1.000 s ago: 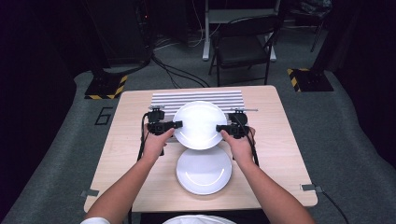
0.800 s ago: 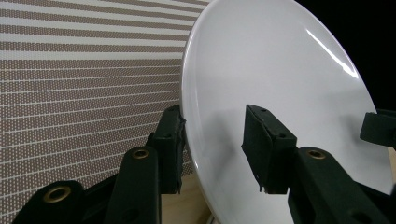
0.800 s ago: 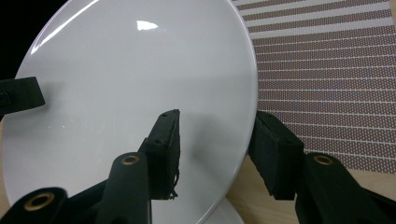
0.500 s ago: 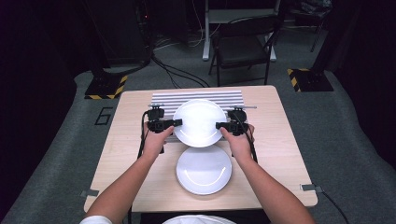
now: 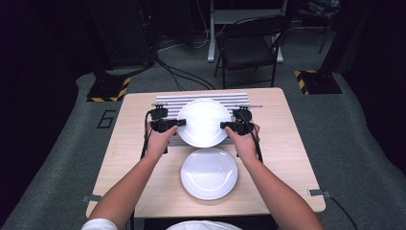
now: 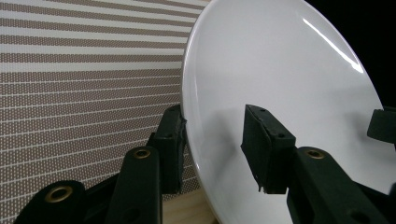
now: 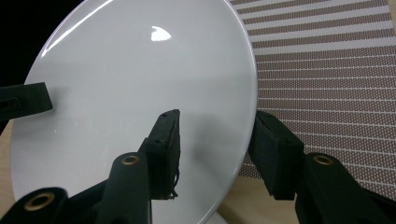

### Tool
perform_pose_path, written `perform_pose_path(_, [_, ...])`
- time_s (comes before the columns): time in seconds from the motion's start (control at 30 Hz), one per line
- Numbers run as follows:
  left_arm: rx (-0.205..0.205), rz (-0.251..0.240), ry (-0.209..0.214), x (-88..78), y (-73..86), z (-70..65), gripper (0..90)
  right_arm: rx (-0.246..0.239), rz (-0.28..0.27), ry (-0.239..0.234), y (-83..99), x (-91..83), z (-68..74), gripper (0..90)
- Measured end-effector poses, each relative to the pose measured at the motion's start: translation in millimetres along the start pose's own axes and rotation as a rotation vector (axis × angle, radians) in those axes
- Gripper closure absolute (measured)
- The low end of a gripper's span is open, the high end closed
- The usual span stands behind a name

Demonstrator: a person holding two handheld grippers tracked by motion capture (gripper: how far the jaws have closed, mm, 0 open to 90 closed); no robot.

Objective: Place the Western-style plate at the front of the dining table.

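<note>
A white plate hangs tilted over the far half of the table, held at both side rims. My left gripper is shut on its left rim and my right gripper on its right rim. In the left gripper view the plate stands edge-on between the jaws of the left gripper, one jaw behind the rim and one on the face. The right gripper view mirrors this, with the plate inside the right gripper. A second white plate lies flat nearer the person.
A striped ribbed mat lies along the far edge of the wooden table, under and behind the raised plate. A folding chair and cables stand on the floor beyond. Both forearms reach in from the near edge.
The held plate has edged slightly toward the far side over the striped mat. Both hands have stayed almost still and keep their grip.
</note>
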State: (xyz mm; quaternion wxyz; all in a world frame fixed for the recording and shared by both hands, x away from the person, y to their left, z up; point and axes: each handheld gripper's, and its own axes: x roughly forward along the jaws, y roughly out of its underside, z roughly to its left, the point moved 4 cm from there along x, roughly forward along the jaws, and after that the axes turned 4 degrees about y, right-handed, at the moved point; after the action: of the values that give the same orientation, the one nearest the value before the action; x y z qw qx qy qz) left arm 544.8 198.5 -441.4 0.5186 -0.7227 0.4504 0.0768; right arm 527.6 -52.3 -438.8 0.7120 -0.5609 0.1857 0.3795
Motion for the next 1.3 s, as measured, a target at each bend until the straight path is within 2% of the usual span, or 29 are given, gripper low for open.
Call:
perform_pose_path(0.27, [-0.007,-0.01,-0.009,3.4,-6.8,3.1,59.2,-0.007,-0.013,0.01,-11.2,2.5,2.8,53.4])
perform_pose_path(0.37, [0.004,-0.007,-0.012,3.5,-11.0,4.7,59.2,-0.006,-0.01,0.008,-14.3,6.6,2.8,53.4])
perform_pose_path(0.47, [0.007,-0.025,-0.01,4.7,-14.8,4.9,59.2,-0.005,-0.009,0.011,-17.0,10.7,1.9,53.4])
perform_pose_path(0.6, [0.0,-0.017,-0.015,8.7,-16.8,7.9,59.3,0.004,0.002,0.011,-19.4,17.0,0.4,53.5])
perform_pose_path(0.93, [0.022,-0.005,-0.024,20.4,-18.6,15.2,59.9,-0.005,0.007,0.03,-21.3,32.0,-3.3,53.6])
perform_pose_path(1.1, [0.029,0.006,-0.042,29.0,-16.9,19.1,60.0,0.008,0.025,0.033,-21.9,39.7,-5.7,53.7])
perform_pose_path(1.2, [0.033,0.015,-0.036,33.1,-16.1,21.2,60.2,0.018,0.027,0.027,-23.1,43.3,-8.1,54.1])
perform_pose_path(1.27, [0.019,0.015,-0.034,36.3,-15.4,21.6,60.3,0.022,0.031,0.027,-23.5,45.2,-10.3,54.1])
perform_pose_path(1.3, [0.028,0.02,-0.032,37.3,-15.1,22.5,60.3,0.022,0.029,0.033,-23.9,46.4,-11.6,54.1])
